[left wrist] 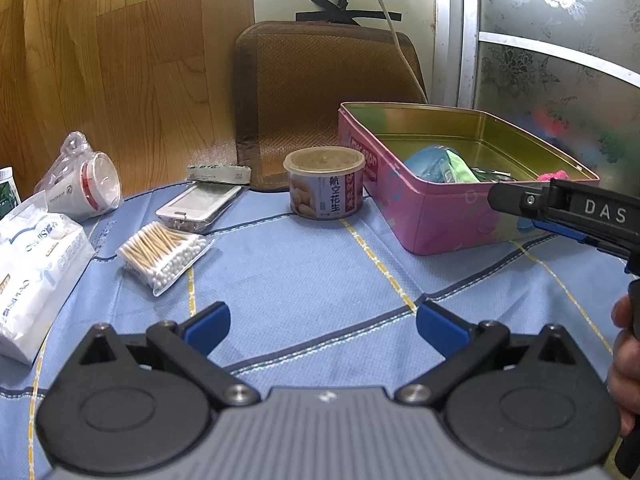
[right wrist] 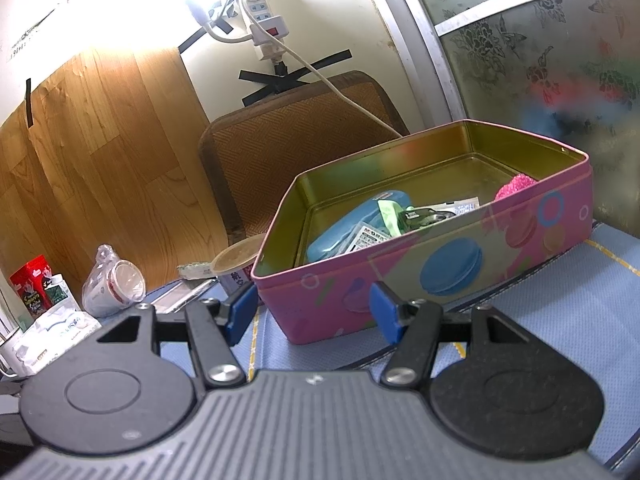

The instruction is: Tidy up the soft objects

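Soft objects lie in two places: some already inside the pink tin (right wrist: pixel 460 264), others spread on the blue tablecloth (left wrist: pixel 312 280) to its left. That cloth is the largest surface, a fine woven fabric crossed by dark blue bands and thin yellow stitched lines. Behind it a brown woven mat (left wrist: pixel 320 92) with a darker padded border leans upright against the wall. The tin is a rectangular metal box with rounded corners, glossy pink outside with printed macaron shapes, gold and reflective inside; it holds a smooth blue rounded case (right wrist: pixel 360 220), a crumpled light green piece (right wrist: pixel 390 210), flat printed packets and, at the far right corner, a fuzzy pink tuft (right wrist: pixel 516 184). At the cloth's left edge sits a soft white plastic tissue pack (left wrist: pixel 36 264), and beyond it a white cup wrapped in a crinkled clear bag (left wrist: pixel 86 184). Just left of the tin stands a short round can (left wrist: pixel 325 184) with a translucent lid. A flat clear packet of cotton swabs (left wrist: pixel 164 256), wooden sticks with white tips, lies between the tissue pack and the can. The left gripper (left wrist: pixel 322 326) hangs above bare cloth, its blue pads spread wide with nothing between them. The right gripper (right wrist: pixel 314 314) is likewise released, pads apart and empty, just in front of the tin's near wall.
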Tool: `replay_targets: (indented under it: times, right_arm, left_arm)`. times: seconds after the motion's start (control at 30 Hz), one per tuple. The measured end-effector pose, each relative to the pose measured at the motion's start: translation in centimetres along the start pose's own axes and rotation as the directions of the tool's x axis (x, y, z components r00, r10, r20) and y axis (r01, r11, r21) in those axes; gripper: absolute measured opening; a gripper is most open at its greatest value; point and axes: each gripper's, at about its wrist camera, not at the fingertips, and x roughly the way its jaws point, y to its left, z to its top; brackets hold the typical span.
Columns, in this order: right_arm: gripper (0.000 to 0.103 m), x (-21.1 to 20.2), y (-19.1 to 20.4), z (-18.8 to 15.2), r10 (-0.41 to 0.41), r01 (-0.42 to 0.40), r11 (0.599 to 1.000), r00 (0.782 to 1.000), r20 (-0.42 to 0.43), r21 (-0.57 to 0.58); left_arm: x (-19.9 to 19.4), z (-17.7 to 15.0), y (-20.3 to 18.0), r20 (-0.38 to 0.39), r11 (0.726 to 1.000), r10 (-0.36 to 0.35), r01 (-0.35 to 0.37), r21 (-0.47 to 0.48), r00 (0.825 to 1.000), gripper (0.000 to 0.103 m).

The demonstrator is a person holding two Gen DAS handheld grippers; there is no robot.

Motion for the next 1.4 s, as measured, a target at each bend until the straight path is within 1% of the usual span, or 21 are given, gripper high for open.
replay_targets:
  times: [0.27,0.4,0.57,0.7,0.77,0.87,0.97,1.07,1.13,1.2,1.27,1.33,1.4]
  right_arm:
    - [0.065,-0.1,0.3,0.0,0.001,-0.001,1.000,1.000,0.003,-0.014]
    - [0.065,-0.1,0.3,0.0,0.007,-0.008,1.000,1.000,-0.003,-0.021]
    - [0.065,0.1,0.8,-0.2,0.019,-0.020,0.999,1.000,-0.014,-0.045]
    - [0.065,0.1,1.9,-0.6,0.038,-0.040,0.996,0.999,-0.023,-0.082]
    - [0.065,0.2,2.7,-0.9,0.056,-0.059,0.993,0.998,-0.033,-0.104]
    - [0.064,0.6,4.0,-1.3,0.092,-0.100,0.985,0.994,-0.062,-0.143]
    - [0.064,1.2,5.5,-1.7,0.140,-0.159,0.971,0.984,-0.111,-0.178]
    - [0.065,2.1,7.1,-2.2,0.181,-0.213,0.956,0.970,-0.165,-0.201]
    - [0.065,2.9,8.2,-2.3,0.209,-0.249,0.947,0.957,-0.202,-0.201]
    - [0.064,3.7,9.3,-2.2,0.230,-0.276,0.939,0.947,-0.223,-0.205]
    - [0.064,4.5,10.8,-2.0,0.241,-0.293,0.926,0.944,-0.226,-0.237]
    - [0.064,5.5,12.6,-1.5,0.254,-0.311,0.907,0.942,-0.219,-0.286]
    - [0.064,6.9,14.3,-0.9,0.257,-0.315,0.886,0.944,-0.206,-0.341]
  left_arm:
    - [-0.1,-0.1,0.6,-0.001,1.000,0.008,-0.008,-0.013,1.000,0.103]
    - [0.0,-0.6,1.5,-0.005,0.999,0.026,-0.026,-0.018,1.000,0.103]
    - [0.1,-1.6,4.2,-0.024,0.995,0.067,-0.068,-0.069,0.997,0.103]
    - [-0.2,-2.2,6.9,-0.030,0.986,0.112,-0.115,-0.122,0.993,0.103]
    - [-0.4,-2.5,8.4,-0.031,0.979,0.139,-0.143,-0.148,0.990,0.103]
    - [-0.4,-3.0,10.8,-0.040,0.963,0.197,-0.201,-0.181,0.980,0.103]
    - [-0.3,-3.6,12.9,-0.053,0.941,0.261,-0.267,-0.208,0.964,0.103]
    - [-0.1,-4.1,14.6,-0.065,0.920,0.311,-0.317,-0.230,0.948,0.103]
    - [0.0,-4.3,15.3,-0.066,0.913,0.321,-0.327,-0.245,0.945,0.103]
    - [0.2,-4.6,15.5,-0.063,0.911,0.318,-0.323,-0.255,0.946,0.103]
    - [0.3,-4.6,15.6,-0.054,0.912,0.315,-0.318,-0.259,0.948,0.103]
    - [0.1,-4.7,15.4,-0.029,0.913,0.319,-0.315,-0.259,0.947,0.103]
    - [0.0,-4.7,15.2,-0.009,0.914,0.323,-0.314,-0.256,0.947,0.103]
